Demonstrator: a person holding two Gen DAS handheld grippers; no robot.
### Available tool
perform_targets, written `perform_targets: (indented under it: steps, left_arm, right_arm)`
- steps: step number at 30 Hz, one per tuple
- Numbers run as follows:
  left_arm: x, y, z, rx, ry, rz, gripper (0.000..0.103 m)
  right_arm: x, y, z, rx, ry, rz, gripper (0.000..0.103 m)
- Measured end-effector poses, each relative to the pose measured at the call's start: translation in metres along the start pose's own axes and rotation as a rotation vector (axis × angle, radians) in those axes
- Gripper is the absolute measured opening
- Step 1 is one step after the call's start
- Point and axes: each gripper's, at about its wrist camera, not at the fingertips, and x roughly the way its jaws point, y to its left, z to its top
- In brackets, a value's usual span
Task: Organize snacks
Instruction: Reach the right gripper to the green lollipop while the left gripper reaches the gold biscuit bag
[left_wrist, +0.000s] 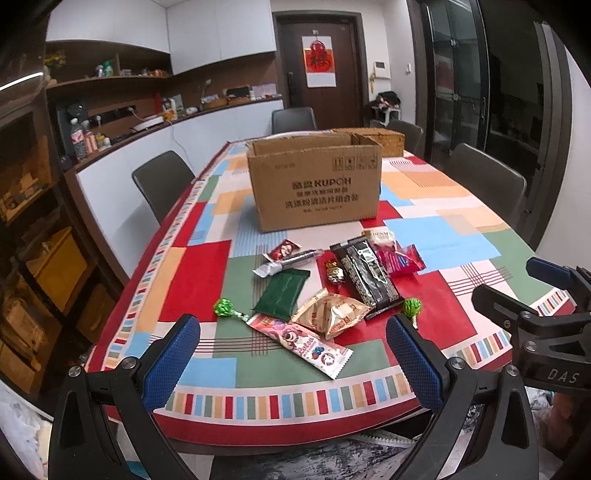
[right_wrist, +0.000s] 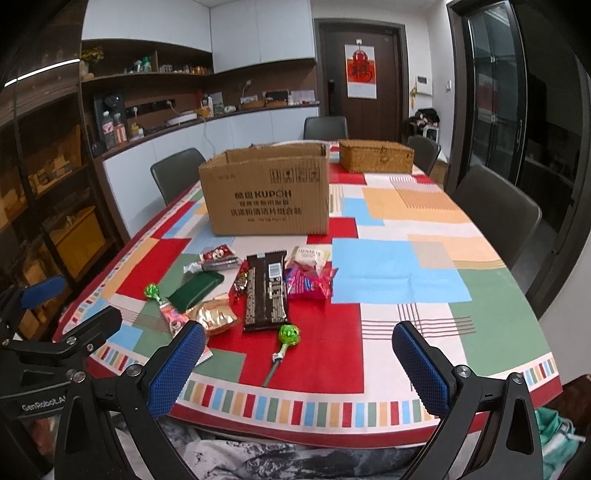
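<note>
Two grippers, left (left_wrist: 293, 354) and right (right_wrist: 299, 360), we hold with jaws released (empty) before snacks (right_wrist: 266, 291) on worktop (right_wrist: 399, 280).

Left gripper (left_wrist: 293, 363): black plastic frame, two fingers (left_wrist: 171, 363) faced with blue pads in a fine mesh texture. Round silver screws sat at the finger pivots, triangular cut-outs in the black arms below. Right gripper (right_wrist: 299, 367): same build, blue textured pads (right_wrist: 419, 373), silver screws, black triangular struts. Its body carried white "DAS" lettering in the left view; the left unit's body read "GenRobot.A" in white in the right view.
</note>
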Motion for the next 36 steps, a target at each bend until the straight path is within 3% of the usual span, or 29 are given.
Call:
perform_targets:
  steps: [14, 23, 36]
  left_arm:
    - [0.067, -0.002, 0.007, 0.019, 0.177, -0.128, 0.088]
    - [0.094, -0.025, 0.004, 0.220, 0.240, -0.218, 0.082]
    - [0.132, -0.047, 0.005, 0.354, 0.287, -0.181, 0.081]
  right_arm:
    - [0.064, 0.001, 0.006, 0.006, 0.200, 0.024, 0.096]
    - [0.106, -0.002, 0.003, 0.022, 0.342, 0.073, 0.082]
    - [0.147, -0.005, -0.001, 0.041, 0.488, 0.112, 0.062]
